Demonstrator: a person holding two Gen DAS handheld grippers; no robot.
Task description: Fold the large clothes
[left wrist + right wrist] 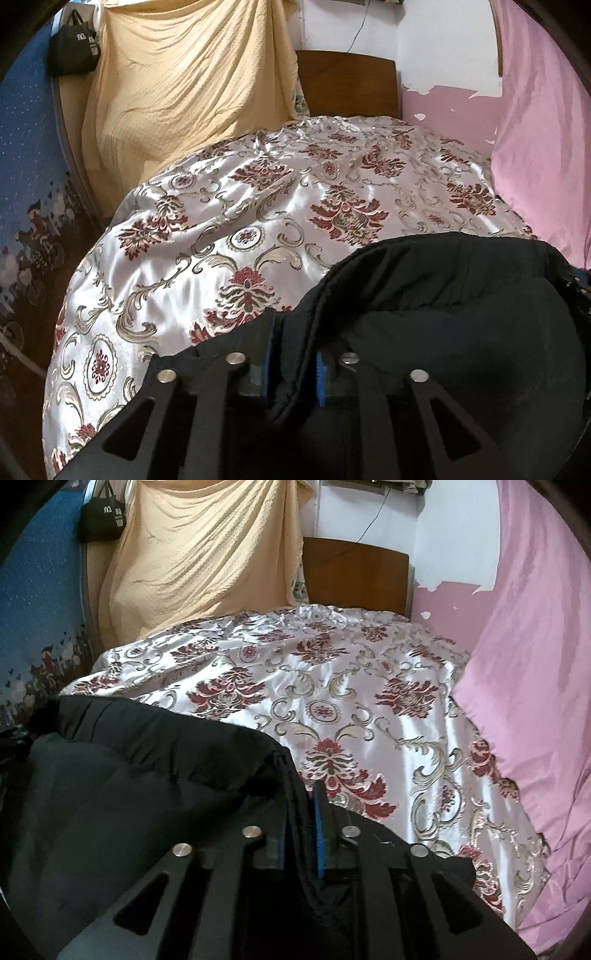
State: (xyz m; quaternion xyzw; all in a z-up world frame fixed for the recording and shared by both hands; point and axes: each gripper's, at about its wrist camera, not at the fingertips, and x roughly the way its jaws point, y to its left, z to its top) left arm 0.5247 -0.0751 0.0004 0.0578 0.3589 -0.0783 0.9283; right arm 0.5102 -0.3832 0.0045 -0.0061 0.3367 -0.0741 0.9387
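Black garment (pixel 461 314) low in both frames, edges between the left gripper (pixel 293 363) and right gripper (pixel 301 840) (jaws narrowly parted, cloth between, pinch uncertain), laid for folding on the floral bedspread (pixel 258 206).

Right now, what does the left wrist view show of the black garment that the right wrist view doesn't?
Only the left wrist view: the black garment spreads rightward from the left gripper, its edge between the blue fingers.

Only the right wrist view: it spreads leftward from the right gripper, a thin fold between the fingers.

Both: the floral bedspread, yellow cloth, wooden headboard, pink sheet, and hanging black bag.
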